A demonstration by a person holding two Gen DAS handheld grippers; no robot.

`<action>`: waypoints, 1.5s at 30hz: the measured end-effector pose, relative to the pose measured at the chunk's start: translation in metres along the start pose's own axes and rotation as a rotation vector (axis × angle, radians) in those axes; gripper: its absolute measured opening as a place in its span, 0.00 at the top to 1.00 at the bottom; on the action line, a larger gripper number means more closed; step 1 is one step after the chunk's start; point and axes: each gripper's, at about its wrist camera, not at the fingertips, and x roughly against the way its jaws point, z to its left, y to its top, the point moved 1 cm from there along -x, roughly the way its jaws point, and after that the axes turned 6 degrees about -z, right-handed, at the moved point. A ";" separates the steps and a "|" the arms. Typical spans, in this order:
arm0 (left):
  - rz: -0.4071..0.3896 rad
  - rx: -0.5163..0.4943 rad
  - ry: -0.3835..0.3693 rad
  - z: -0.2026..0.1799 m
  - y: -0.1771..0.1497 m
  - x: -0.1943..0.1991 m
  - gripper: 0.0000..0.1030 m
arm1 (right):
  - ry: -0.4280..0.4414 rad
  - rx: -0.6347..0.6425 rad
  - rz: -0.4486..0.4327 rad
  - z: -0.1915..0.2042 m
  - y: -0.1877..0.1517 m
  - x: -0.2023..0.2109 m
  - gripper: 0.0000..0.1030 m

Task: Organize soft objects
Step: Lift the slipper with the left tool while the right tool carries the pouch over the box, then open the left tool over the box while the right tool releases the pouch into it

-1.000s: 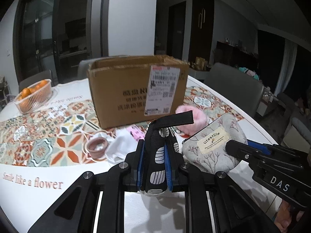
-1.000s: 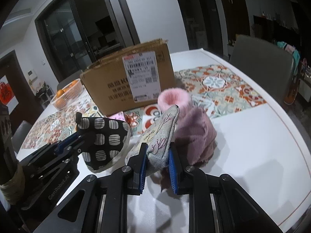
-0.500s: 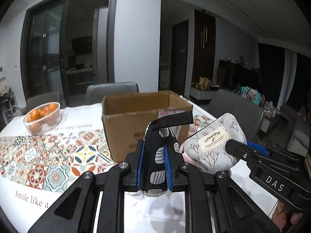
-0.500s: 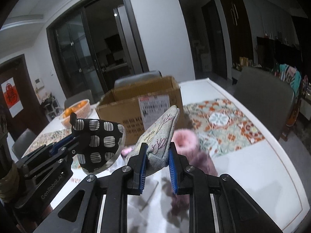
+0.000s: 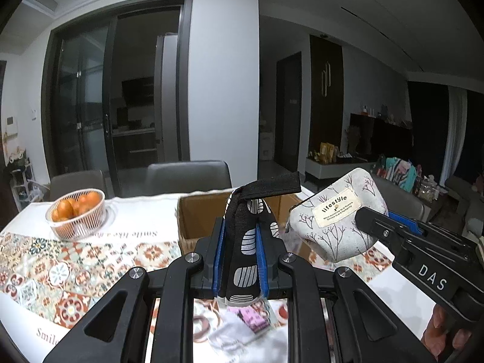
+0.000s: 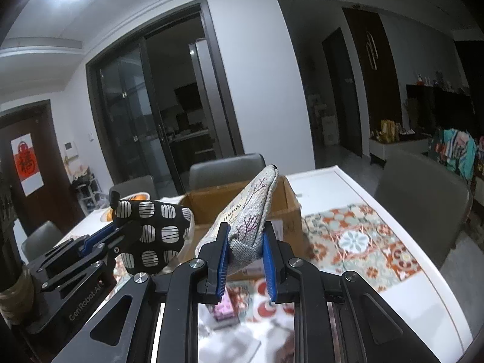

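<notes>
We see the counter (image 5: 142,230) carrying an open box (image 6: 290,202). Above it, our left tool (image 5: 240,254) is clamped on a black pouch (image 5: 246,242), and our right tool (image 6: 245,251) is clamped on a grey pouch (image 6: 254,208), both held clear of the counter.

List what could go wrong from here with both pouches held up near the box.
1. The right gripper pinches only one end of the grey pouch, so it could slip or swing.
2. The black pouch and the grey one hang close together and might collide over the cardboard box.
3. Small items lie on the table below and could get knocked.
</notes>
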 end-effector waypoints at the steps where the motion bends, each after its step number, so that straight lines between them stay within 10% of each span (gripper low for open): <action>1: -0.005 -0.001 0.003 0.002 0.002 -0.003 0.81 | 0.004 0.002 -0.004 0.001 0.003 -0.003 0.79; 19: -0.017 -0.023 0.052 0.013 0.022 -0.084 0.81 | 0.027 0.021 0.005 -0.010 0.035 -0.092 0.79; 37: 0.182 -0.006 0.061 0.026 -0.019 -0.165 0.79 | 0.003 0.062 0.186 -0.013 0.011 -0.173 0.78; 45: 0.159 0.001 0.066 0.026 -0.016 -0.159 0.53 | -0.035 0.055 0.188 -0.020 0.012 -0.177 0.60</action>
